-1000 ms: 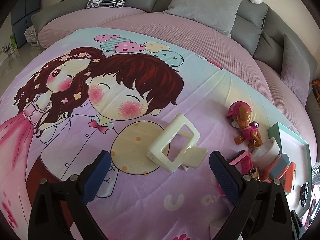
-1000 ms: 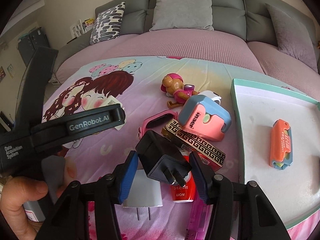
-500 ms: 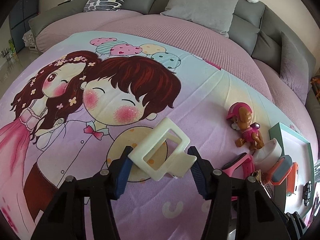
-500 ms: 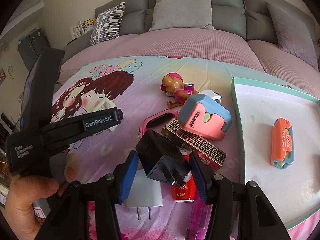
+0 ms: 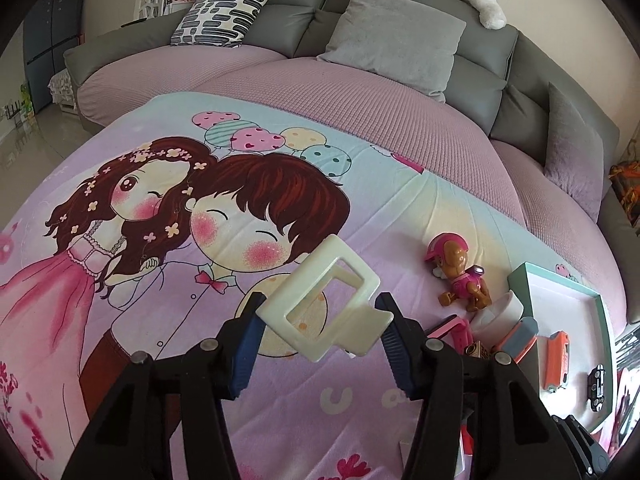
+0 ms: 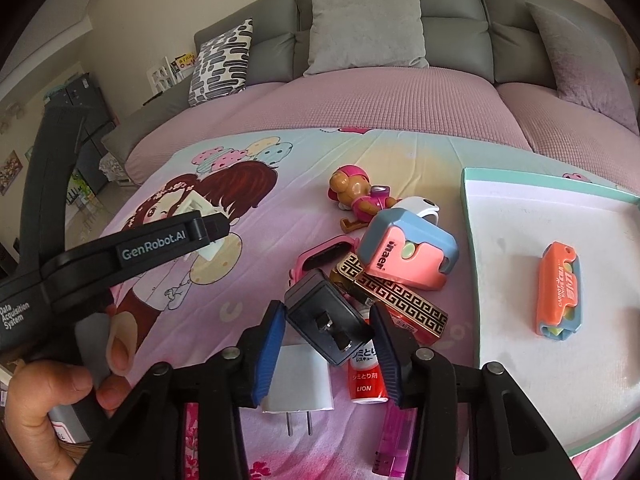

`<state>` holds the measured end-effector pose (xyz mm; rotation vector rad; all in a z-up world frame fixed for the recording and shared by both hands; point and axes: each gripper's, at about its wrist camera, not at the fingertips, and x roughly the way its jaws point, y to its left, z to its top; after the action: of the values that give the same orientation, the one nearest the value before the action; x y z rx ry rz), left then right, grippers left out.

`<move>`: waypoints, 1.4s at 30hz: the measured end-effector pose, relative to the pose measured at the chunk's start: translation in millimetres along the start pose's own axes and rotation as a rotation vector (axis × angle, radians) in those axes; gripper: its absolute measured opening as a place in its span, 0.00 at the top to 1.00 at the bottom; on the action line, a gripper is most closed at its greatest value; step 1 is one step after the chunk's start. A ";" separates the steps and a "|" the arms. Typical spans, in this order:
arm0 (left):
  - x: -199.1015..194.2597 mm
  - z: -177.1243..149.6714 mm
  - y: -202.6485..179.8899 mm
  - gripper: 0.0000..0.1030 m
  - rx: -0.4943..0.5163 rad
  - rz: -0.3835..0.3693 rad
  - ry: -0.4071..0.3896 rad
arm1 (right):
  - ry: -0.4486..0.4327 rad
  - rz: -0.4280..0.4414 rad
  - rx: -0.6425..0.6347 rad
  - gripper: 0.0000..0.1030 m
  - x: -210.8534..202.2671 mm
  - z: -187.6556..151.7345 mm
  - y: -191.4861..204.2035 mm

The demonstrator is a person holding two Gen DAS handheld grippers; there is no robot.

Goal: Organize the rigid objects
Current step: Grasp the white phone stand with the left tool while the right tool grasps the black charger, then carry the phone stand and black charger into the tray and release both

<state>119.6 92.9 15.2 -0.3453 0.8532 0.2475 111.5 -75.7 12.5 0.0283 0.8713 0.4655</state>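
Observation:
My left gripper (image 5: 318,334) is shut on a cream plastic clip-shaped holder (image 5: 324,300) and holds it above the cartoon bedsheet (image 5: 140,320). My right gripper (image 6: 328,334) is shut on a black plug adapter (image 6: 326,322), held above a pile of objects. The white tray with a teal rim (image 6: 466,216) lies to the right and holds an orange case (image 6: 558,290). The tray also shows in the left wrist view (image 5: 520,276).
The pile holds a pink-and-blue case (image 6: 408,254), a gold patterned box (image 6: 396,298), a pink watch (image 6: 324,254), a white charger (image 6: 298,384), a red tube (image 6: 364,380) and a purple lighter (image 6: 392,440). A toy dog (image 6: 360,194) lies behind. Sofa cushions (image 6: 366,28) stand at the back.
My left gripper closed on the cream holder and lifted it off the sheet. The right gripper kept hold of the black adapter, which rose slightly and tilted.

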 end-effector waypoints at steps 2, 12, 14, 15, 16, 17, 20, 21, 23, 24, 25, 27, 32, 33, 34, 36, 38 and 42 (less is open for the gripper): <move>-5.6 1.3 -0.7 0.44 0.002 -0.004 -0.012 | -0.017 0.001 0.008 0.59 -4.5 1.7 -1.2; -25.2 3.1 -8.7 0.44 0.019 -0.010 -0.048 | -0.065 0.025 0.047 0.72 -22.1 7.9 -10.7; -30.1 3.8 -11.4 0.44 0.025 -0.011 -0.058 | -0.095 0.030 0.054 0.72 -31.6 9.6 -13.1; -32.3 4.1 -13.4 0.44 0.030 -0.012 -0.062 | -0.108 0.032 0.060 0.72 -36.1 10.5 -15.0; -34.6 4.3 -15.6 0.44 0.034 -0.015 -0.065 | -0.120 0.032 0.067 0.72 -40.5 11.3 -17.0; -37.0 4.4 -18.6 0.44 0.039 -0.018 -0.068 | -0.131 0.030 0.073 0.72 -45.6 12.4 -19.3; -45.3 6.4 -28.6 0.44 0.061 -0.026 -0.081 | -0.183 0.018 0.090 0.72 -64.9 15.4 -28.7; -48.4 7.3 -32.7 0.44 0.070 -0.028 -0.087 | -0.201 0.010 0.099 0.72 -71.6 16.2 -33.5; -53.6 8.8 -42.5 0.44 0.091 -0.033 -0.096 | -0.232 -0.026 0.121 0.72 -83.9 17.1 -45.6; -55.8 9.0 -48.2 0.44 0.103 -0.037 -0.098 | -0.241 -0.053 0.134 0.72 -88.6 16.9 -52.9; -57.4 9.2 -54.0 0.44 0.117 -0.042 -0.099 | -0.247 -0.079 0.150 0.72 -92.7 16.3 -61.3; -59.6 8.6 -66.7 0.44 0.144 -0.052 -0.099 | -0.250 -0.117 0.197 0.72 -99.2 14.6 -80.5; -59.5 2.0 -101.5 0.44 0.216 -0.077 -0.083 | -0.253 -0.230 0.285 0.72 -112.8 7.2 -122.8; -59.0 -0.2 -109.1 0.44 0.231 -0.082 -0.078 | -0.255 -0.241 0.301 0.72 -115.2 5.7 -129.5; -58.4 -2.3 -116.6 0.44 0.245 -0.087 -0.073 | -0.257 -0.250 0.318 0.72 -117.4 4.2 -136.5; -57.1 -7.8 -131.6 0.44 0.274 -0.101 -0.060 | -0.257 -0.285 0.341 0.72 -121.3 0.6 -147.5; -55.0 -14.8 -147.4 0.44 0.304 -0.117 -0.047 | -0.254 -0.328 0.356 0.72 -124.0 -1.9 -155.8; -48.2 -33.6 -176.8 0.44 0.355 -0.151 -0.010 | -0.252 -0.378 0.395 0.72 -131.0 -9.0 -172.3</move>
<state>127.4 -85.9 66.8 -0.0753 0.8393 -0.0446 98.5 -285.3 66.0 0.2744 0.6879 -0.0684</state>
